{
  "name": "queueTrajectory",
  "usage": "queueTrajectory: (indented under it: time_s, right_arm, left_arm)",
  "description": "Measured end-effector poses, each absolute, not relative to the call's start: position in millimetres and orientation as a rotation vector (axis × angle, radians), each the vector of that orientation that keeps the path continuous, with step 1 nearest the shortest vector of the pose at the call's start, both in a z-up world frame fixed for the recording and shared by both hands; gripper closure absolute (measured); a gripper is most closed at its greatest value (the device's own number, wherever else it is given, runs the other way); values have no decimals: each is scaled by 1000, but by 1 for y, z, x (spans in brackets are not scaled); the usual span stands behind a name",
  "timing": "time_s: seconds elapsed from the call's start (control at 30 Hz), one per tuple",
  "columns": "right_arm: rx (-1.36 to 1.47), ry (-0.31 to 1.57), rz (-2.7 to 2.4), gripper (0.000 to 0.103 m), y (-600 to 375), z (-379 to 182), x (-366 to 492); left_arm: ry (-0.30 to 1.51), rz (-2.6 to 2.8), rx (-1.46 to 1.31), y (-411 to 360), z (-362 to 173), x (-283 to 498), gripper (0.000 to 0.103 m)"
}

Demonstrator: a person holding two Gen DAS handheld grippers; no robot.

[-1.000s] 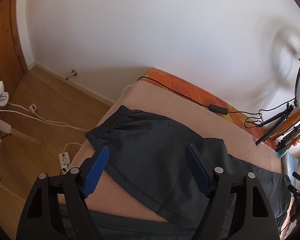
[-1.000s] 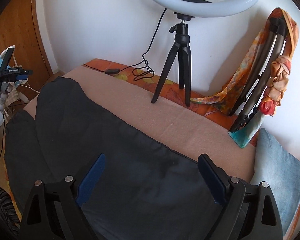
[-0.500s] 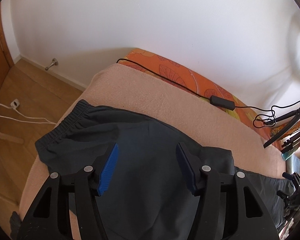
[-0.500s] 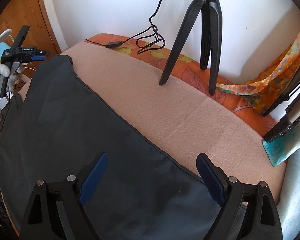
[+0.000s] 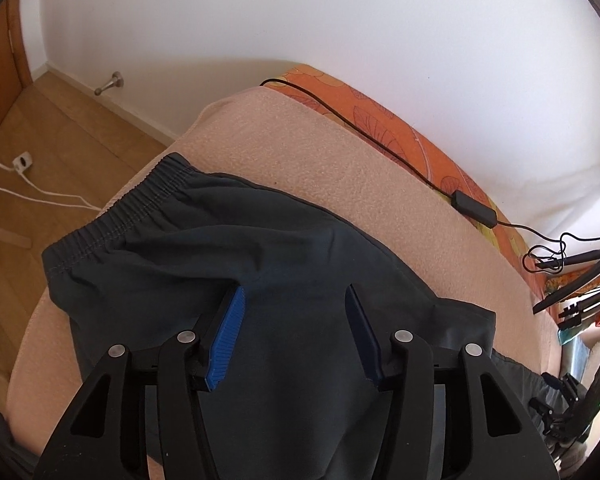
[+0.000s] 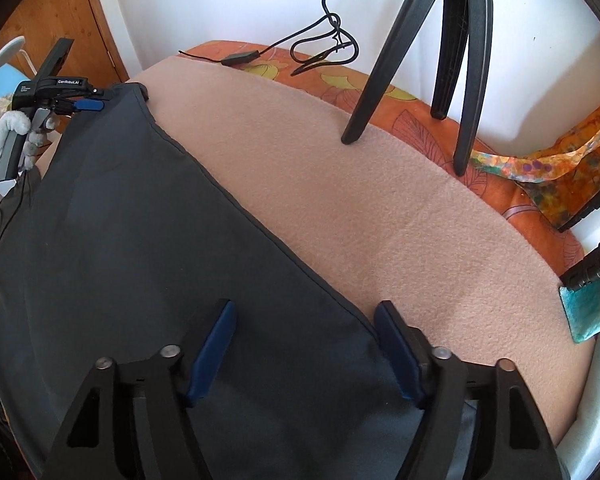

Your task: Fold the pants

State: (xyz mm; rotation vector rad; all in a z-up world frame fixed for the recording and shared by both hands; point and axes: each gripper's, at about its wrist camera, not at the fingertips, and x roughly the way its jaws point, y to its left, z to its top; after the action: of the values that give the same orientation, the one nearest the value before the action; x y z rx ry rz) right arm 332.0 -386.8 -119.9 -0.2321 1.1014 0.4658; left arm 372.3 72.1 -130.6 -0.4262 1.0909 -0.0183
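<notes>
A: How are the two tools held?

B: Both tip steeply down over the dark pants, which lie spread on a peach blanket on the bed. The left hand-held gripper is over the waistband end; its blue pads stand apart, with cloth bunched up at the left pad, and I cannot tell whether it is pinched. Its jaws have just been closing in.

A: And the right one?

B: The right hand-held gripper sits at the far edge of a pant leg. Its jaws have just been closing too, but they are still spread, straddling the fabric's edge with no clear pinch.

A: Any writing?

B: In the right wrist view, a gloved hand grips the left tool's handle, whose body reads "GenRobot.AI". A black tripod stands on the blanket's far side.
</notes>
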Motion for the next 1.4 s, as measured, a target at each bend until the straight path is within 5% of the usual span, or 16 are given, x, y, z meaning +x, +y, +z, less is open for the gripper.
queueTrajectory:
  time_s: [0.03, 0.13, 0.2, 0.57, 1.03, 1.13, 1.2, 1.4]
  right_arm:
    - [-224, 1103, 466, 73, -386, -118, 329]
    - [-235, 1116, 458, 95, -380, -113, 321]
    - [-251, 1098, 441, 99, -376, -103, 311]
    - [-245, 824, 495, 102, -359, -8, 188]
    - [-320, 870, 614, 103, -327, -29, 107]
    - [-310, 864, 598, 103, -328, -27, 106]
    - [-304, 861, 579, 103, -330, -25, 108]
    - [-291, 837, 493, 103, -340, -19, 113]
  left_arm:
    - [1094, -13, -444, 74, -130, 373, 46]
    - [1084, -4, -487, 79, -126, 374, 46]
    - [1075, -1, -506, 80, -122, 372, 46]
    - [1077, -3, -589, 69, -119, 381, 40]
    - [1114, 67, -455, 32, -131, 385, 39]
    - [1059, 77, -419, 33, -131, 376, 57]
    - [1039, 69, -440, 39, -134, 372, 93]
    - [951, 34, -543, 59, -129, 353, 100]
